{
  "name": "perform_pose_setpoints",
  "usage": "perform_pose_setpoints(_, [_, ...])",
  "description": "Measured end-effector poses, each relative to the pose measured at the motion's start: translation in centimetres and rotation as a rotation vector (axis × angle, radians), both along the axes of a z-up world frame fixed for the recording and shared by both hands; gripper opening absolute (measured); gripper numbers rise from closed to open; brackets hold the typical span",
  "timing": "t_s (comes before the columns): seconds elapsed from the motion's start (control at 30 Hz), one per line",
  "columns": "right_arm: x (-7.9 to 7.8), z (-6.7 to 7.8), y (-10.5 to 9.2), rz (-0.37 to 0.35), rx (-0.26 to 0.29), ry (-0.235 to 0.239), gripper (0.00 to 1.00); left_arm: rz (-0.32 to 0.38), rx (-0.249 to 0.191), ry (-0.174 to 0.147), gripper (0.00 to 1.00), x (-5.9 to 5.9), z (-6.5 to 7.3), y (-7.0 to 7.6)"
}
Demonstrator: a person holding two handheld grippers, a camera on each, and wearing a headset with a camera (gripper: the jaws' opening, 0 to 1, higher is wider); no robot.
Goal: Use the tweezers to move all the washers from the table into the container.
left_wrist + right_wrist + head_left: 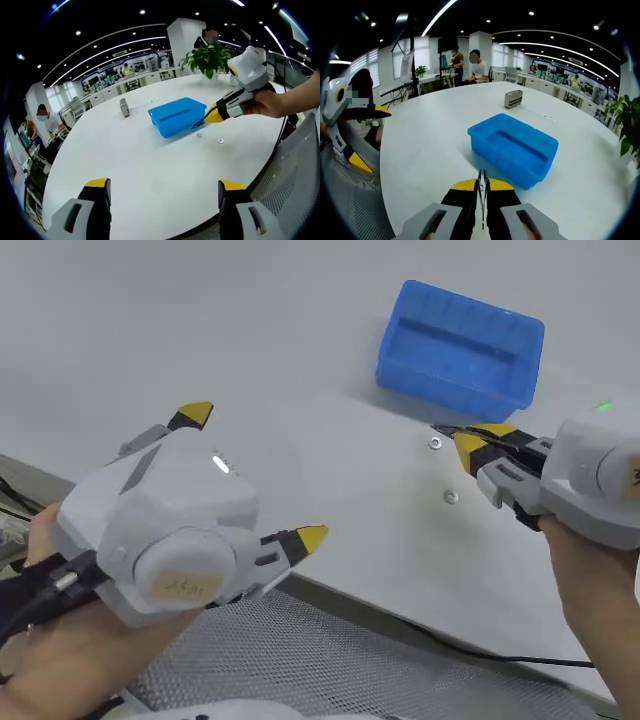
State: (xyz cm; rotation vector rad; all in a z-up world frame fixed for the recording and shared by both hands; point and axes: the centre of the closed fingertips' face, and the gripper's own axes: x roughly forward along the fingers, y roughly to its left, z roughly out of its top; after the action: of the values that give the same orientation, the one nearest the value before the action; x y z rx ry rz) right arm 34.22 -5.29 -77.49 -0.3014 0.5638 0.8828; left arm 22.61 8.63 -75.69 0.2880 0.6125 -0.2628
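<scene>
The tweezers [450,430] sat clamped between the nearly closed jaws of the right gripper [482,447], their tips just above one washer [435,444] on the white table [300,360]; whether the tips pinched anything could not be told; a second washer [451,497] lay nearby, closer to the table edge; the blue container [460,345] stood just beyond them; the left gripper [253,476] hung well apart at the near edge, jaws spread wide and holding nothing.
</scene>
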Motion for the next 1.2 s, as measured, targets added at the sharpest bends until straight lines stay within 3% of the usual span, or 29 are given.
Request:
perform_pose_setpoints(0.27, [0.0, -0.1, 0.0, 0.002, -0.004, 0.009, 0.02, 0.001, 0.001, 0.006, 0.91, -0.1, 0.1, -0.1])
perform_pose_setpoints(0.5, [-0.4, 1.0, 0.0, -0.002, 0.017, 0.009, 0.02, -0.002, -0.001, 0.003, 0.89, -0.1, 0.3, -0.2])
perform_pose_setpoints(0.63, [-0.7, 1.8, 0.2, -0.001, 0.036, 0.014, 0.02, 0.001, -0.017, 0.005, 0.83, -0.2, 0.6, -0.2])
perform_pose_setpoints(0.7, [-0.8, 2.7, 0.5, -0.014, 0.089, 0.030, 0.02, 0.001, -0.044, 0.005, 0.76, -0.1, 1.0, -0.3])
perform_pose_setpoints(0.8, [-1.0, 4.4, 1.1, -0.048, 0.200, 0.074, 0.02, -0.011, -0.080, 0.010, 0.75, 0.1, 1.4, -0.7])
perform_pose_setpoints(0.87, [-1.3, 5.6, 1.7, -0.058, 0.284, 0.109, 0.02, -0.034, -0.095, 0.018, 0.77, 0.5, 1.5, -1.2])
perform_pose_setpoints(0.97, [-2.0, 6.8, 2.5, -0.053, 0.359, 0.147, 0.02, -0.082, -0.139, 0.012, 0.74, 2.0, 2.2, -2.6])
perform_pose_setpoints(1.07, [-2.5, 7.5, 2.9, -0.042, 0.409, 0.160, 0.02, -0.124, -0.189, 0.012, 0.71, 3.3, 2.5, -4.3])
perform_pose_setpoints(1.2, [-3.5, 9.2, 3.8, -0.010, 0.439, 0.152, 0.02, -0.172, -0.210, 0.023, 0.70, 4.5, 2.2, -6.0])
